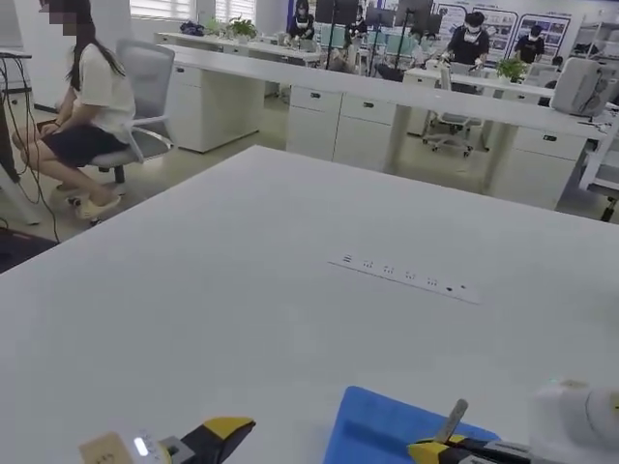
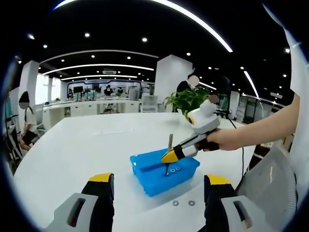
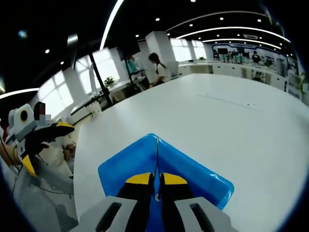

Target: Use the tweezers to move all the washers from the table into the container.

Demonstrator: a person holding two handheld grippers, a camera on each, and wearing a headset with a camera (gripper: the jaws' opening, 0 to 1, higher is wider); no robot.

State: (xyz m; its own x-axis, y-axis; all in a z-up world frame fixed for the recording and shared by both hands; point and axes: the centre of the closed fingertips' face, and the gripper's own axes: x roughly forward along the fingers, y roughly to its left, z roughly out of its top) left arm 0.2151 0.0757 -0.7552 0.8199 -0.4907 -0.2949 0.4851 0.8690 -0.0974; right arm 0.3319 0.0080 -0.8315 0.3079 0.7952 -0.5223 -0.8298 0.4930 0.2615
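White open-plan office lies behind the work, with desks, chairs and seated people well back from my table (image 1: 193, 319); its top is plain white with a socket strip (image 1: 406, 275) set flush in it. The blue container (image 2: 157, 186) sits at the near edge, and my right gripper (image 2: 170, 156) is over it; from its own view the jaws are clenched together on the tweezers (image 2: 169, 141), which stand close to upright, handle end up and points down inside the container; two small rings rest on the blue floor just beside the points, which I take for washers already delivered; whether the points pinch one now is too small to tell.

Two washers (image 2: 183, 203) lie flat on the table, side by side, just outside the container's wall on the side facing my left gripper (image 2: 159, 180); that one hangs back, jaws spread wide and holding nothing, the pair lying between them in its view.

So the next move turns on this, as I judge it: the tweezer points are inside the wall, the washers outside it, towards the left gripper; the right gripper, being the one with the tool, has to lift clear of the rim, cross it and come down near-vertical on one ring.
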